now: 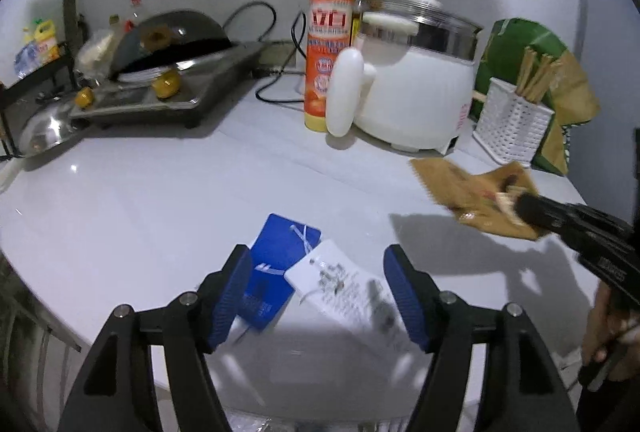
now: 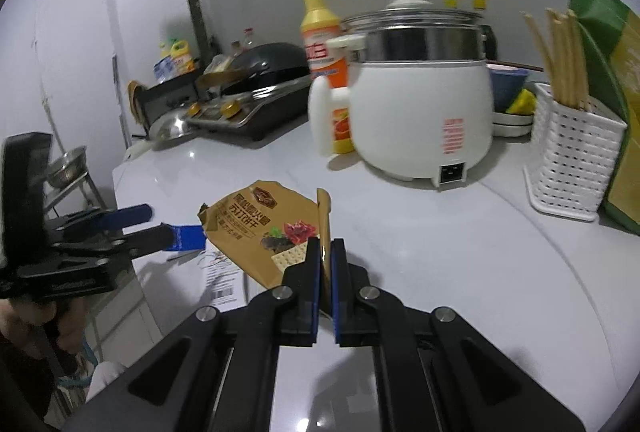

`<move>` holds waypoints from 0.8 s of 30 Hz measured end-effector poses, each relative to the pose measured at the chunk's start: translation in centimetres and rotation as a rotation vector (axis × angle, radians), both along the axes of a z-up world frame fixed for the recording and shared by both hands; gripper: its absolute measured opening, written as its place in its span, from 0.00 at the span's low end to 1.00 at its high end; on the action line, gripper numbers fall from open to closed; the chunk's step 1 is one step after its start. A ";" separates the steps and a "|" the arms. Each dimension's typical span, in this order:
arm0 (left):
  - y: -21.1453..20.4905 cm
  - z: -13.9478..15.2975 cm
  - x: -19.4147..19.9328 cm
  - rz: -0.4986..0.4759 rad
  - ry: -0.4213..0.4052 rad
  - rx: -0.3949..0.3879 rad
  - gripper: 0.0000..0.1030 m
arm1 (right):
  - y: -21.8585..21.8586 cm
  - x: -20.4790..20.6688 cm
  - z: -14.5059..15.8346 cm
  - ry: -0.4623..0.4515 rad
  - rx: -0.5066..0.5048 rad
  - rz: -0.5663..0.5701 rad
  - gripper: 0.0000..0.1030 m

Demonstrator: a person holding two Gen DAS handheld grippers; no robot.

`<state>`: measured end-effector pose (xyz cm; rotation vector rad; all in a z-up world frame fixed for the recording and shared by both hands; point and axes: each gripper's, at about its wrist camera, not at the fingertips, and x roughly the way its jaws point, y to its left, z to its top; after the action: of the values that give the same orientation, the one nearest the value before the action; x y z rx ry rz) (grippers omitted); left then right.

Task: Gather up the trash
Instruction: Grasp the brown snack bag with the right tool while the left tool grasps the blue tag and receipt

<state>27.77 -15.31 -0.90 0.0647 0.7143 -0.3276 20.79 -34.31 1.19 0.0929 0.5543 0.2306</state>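
Two pieces of trash remain flat on the white counter (image 1: 160,191) — a blue card (image 1: 276,264) and a white tag (image 1: 340,288), overlapping at lower centre of the left view. Both lie directly ahead of the left gripper (image 1: 318,292), whose jaws stand apart and straddle them; long axes run diagonally, toward upper right. Right gripper (image 2: 325,264) is clamped on a brown cracker wrapper (image 2: 260,228), lifted clear — so the left is nearer.
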 end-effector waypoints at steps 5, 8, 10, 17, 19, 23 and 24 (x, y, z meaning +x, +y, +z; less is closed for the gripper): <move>-1.8 -2.5 2.9 0.010 0.076 0.084 0.67 | -1.6 -0.4 0.0 -0.014 0.042 -0.017 0.04; -1.9 -3.7 3.2 0.010 0.104 0.098 0.55 | -2.3 -0.6 -0.1 -0.015 0.055 -0.017 0.04; -2.1 -3.8 2.8 0.001 0.087 0.105 0.44 | -2.5 -0.8 -0.2 -0.016 0.060 -0.016 0.04; -2.1 -3.7 1.9 0.003 0.059 0.129 0.08 | -2.8 -0.8 -0.5 -0.021 0.071 -0.024 0.04; -2.0 -3.5 1.6 0.002 0.050 0.133 0.07 | -2.7 -0.9 -0.4 -0.023 0.070 -0.023 0.04; -1.8 -2.2 0.6 0.002 0.000 0.136 0.07 | -2.3 -1.3 -0.2 -0.032 0.066 -0.022 0.04; -1.8 -1.7 0.2 0.000 -0.015 0.136 0.07 | -2.1 -1.4 0.0 -0.035 0.064 -0.021 0.04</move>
<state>27.95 -17.07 -2.64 0.1955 0.7212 -0.2785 19.37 -36.45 1.17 0.1561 0.5113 0.2287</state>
